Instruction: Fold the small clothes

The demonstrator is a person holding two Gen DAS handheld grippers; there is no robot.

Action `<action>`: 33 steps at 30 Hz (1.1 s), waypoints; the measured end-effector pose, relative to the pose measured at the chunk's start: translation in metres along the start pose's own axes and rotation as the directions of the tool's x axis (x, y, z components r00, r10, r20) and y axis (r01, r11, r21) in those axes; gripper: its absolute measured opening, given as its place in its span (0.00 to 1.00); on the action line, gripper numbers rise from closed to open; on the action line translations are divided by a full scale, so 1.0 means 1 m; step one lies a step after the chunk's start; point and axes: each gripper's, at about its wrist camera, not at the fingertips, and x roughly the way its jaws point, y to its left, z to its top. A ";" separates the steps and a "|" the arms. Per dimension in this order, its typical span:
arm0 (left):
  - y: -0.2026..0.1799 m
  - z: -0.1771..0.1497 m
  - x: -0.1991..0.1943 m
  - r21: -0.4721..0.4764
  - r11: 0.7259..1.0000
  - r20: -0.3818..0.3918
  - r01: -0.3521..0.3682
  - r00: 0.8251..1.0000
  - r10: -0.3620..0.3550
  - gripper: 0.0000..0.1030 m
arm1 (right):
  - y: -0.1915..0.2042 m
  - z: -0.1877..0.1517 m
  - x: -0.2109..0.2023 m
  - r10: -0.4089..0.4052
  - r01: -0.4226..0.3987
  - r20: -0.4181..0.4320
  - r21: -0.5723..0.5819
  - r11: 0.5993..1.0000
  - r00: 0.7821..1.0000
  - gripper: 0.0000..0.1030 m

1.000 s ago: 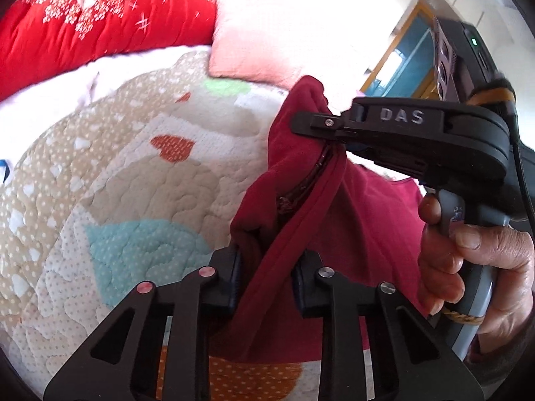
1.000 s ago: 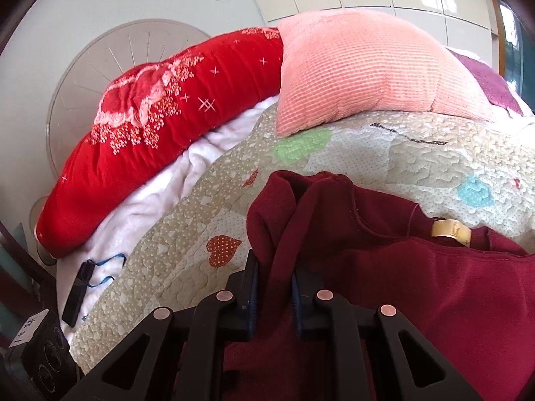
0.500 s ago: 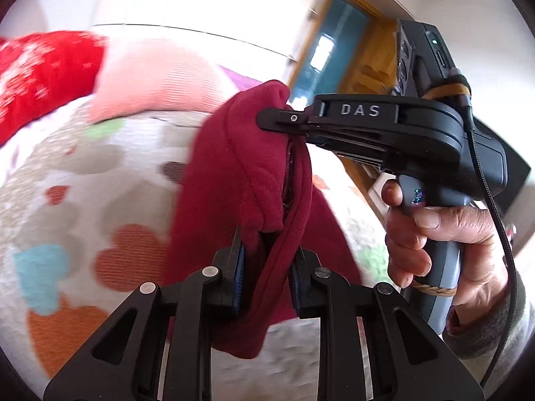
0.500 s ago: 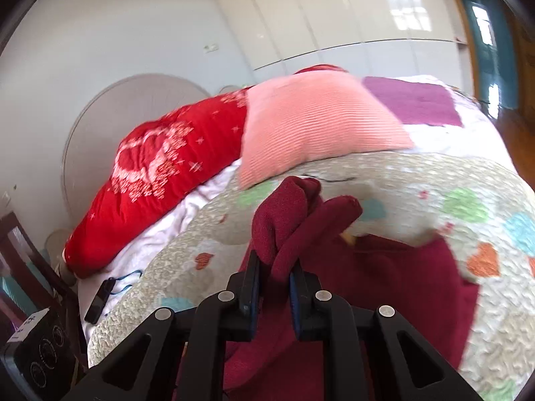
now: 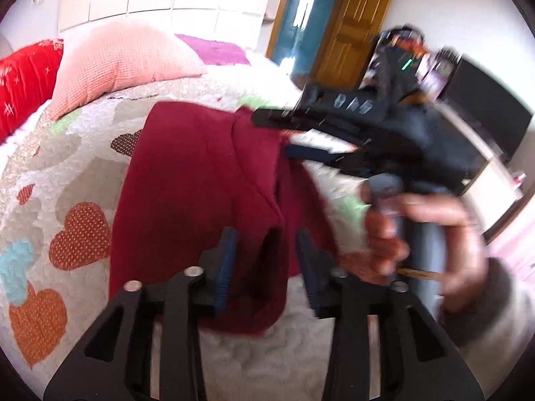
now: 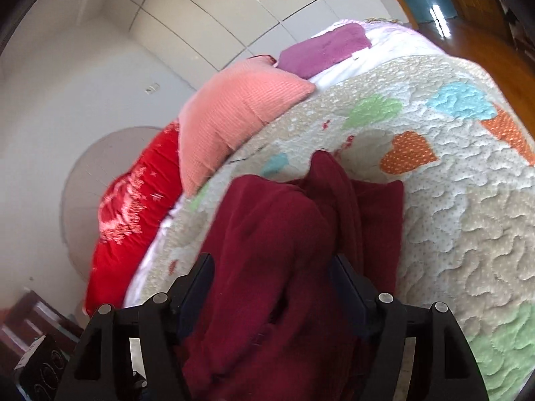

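The dark red garment (image 5: 200,207) lies folded over on the heart-patterned quilt (image 5: 67,173), near its pillow edge. My left gripper (image 5: 264,257) and right gripper (image 6: 271,287) have just been opening; cloth sits loose between both sets of parted jaws.

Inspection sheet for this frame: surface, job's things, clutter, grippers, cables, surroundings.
Surface: bed with heart-patterned quilt.
Job's things: dark red garment folded over on the quilt.
Clutter: pink pillow, red pillow, purple cloth at the far end.
Grippers: left gripper and right gripper both open, jaws just opening; garment cloth lies between them, not pinched.
Cables: nothing seen.
Surroundings: white panelled wall, wooden door, wood floor.
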 end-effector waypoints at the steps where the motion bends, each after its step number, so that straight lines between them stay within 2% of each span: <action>1: 0.003 -0.002 -0.011 -0.016 1.000 0.027 0.012 1.000 -0.012 0.50 | 0.001 0.000 0.003 0.000 0.000 -0.008 -0.008 1.000 1.000 0.67; 2: 0.005 -0.002 -0.014 -0.023 1.000 0.042 0.008 0.999 -0.007 0.55 | 0.004 0.000 0.012 -0.030 0.029 -0.020 -0.034 0.999 0.999 0.67; 5: 0.011 -0.004 -0.021 -0.021 0.999 0.058 -0.048 0.997 0.049 0.55 | 0.004 -0.001 0.028 -0.136 0.134 -0.083 -0.038 0.990 0.987 0.66; 9: 0.025 -0.008 -0.018 -0.032 0.996 0.055 -0.089 0.994 0.090 0.55 | 0.016 -0.004 0.004 -0.139 0.137 -0.056 -0.048 0.989 0.989 0.66; 12: 0.035 -0.011 -0.002 -0.032 0.995 0.020 -0.095 0.995 0.095 0.55 | 0.014 -0.015 -0.007 -0.198 0.194 -0.068 -0.058 0.979 0.978 0.66; 16: 0.035 -0.019 0.016 -0.033 0.995 -0.025 -0.094 0.995 0.093 0.55 | 0.001 -0.023 0.008 -0.172 0.173 -0.133 -0.007 0.985 0.976 0.66; 19: 0.030 -0.025 0.020 -0.008 0.993 -0.027 -0.114 0.993 0.114 0.55 | 0.003 -0.021 0.020 -0.166 0.164 -0.114 -0.029 0.986 0.979 0.66; 20: 0.027 -0.026 0.020 0.003 0.992 -0.027 -0.123 0.992 0.123 0.55 | 0.006 -0.020 0.022 -0.167 0.162 -0.103 -0.050 0.986 0.981 0.55; 21: 0.027 -0.025 0.020 0.006 0.992 -0.029 -0.124 0.992 0.124 0.55 | 0.012 -0.019 0.026 -0.184 0.174 -0.095 -0.098 0.980 0.978 0.34; 22: 0.026 -0.023 0.019 0.002 0.993 -0.032 -0.119 0.992 0.119 0.55 | 0.019 -0.018 0.029 -0.214 0.201 -0.086 -0.136 0.970 0.973 0.31; 24: 0.026 -0.018 0.016 -0.012 0.995 -0.029 -0.098 0.995 0.098 0.55 | 0.041 -0.014 0.023 -0.265 0.250 -0.030 -0.248 0.936 0.964 0.19; 25: 0.027 -0.014 0.014 -0.023 0.996 -0.025 -0.083 0.996 0.082 0.55 | 0.047 -0.013 0.017 -0.275 0.264 -0.001 -0.283 0.922 0.961 0.19; 26: 0.027 -0.010 0.012 -0.039 0.998 -0.012 -0.058 0.998 0.057 0.55 | 0.060 -0.010 0.007 -0.303 0.307 0.065 -0.348 0.886 0.951 0.18; 28: 0.028 -0.006 0.010 -0.055 0.998 0.008 -0.036 0.999 0.037 0.55 | 0.071 -0.007 0.001 -0.361 0.382 0.130 -0.409 0.829 0.923 0.18; 29: 0.026 -0.006 0.010 -0.054 0.998 0.010 -0.042 0.999 0.042 0.55 | 0.068 -0.002 0.004 -0.391 0.407 0.128 -0.415 0.814 0.912 0.18; 31: 0.026 -0.006 0.013 -0.043 0.996 0.001 -0.074 0.997 0.074 0.55 | 0.056 0.002 0.022 -0.426 0.418 0.077 -0.409 0.811 0.901 0.18; 33: 0.029 -0.007 0.016 -0.039 0.995 -0.016 -0.095 0.995 0.095 0.55 | 0.029 0.002 0.043 -0.470 0.442 0.025 -0.387 0.809 0.882 0.20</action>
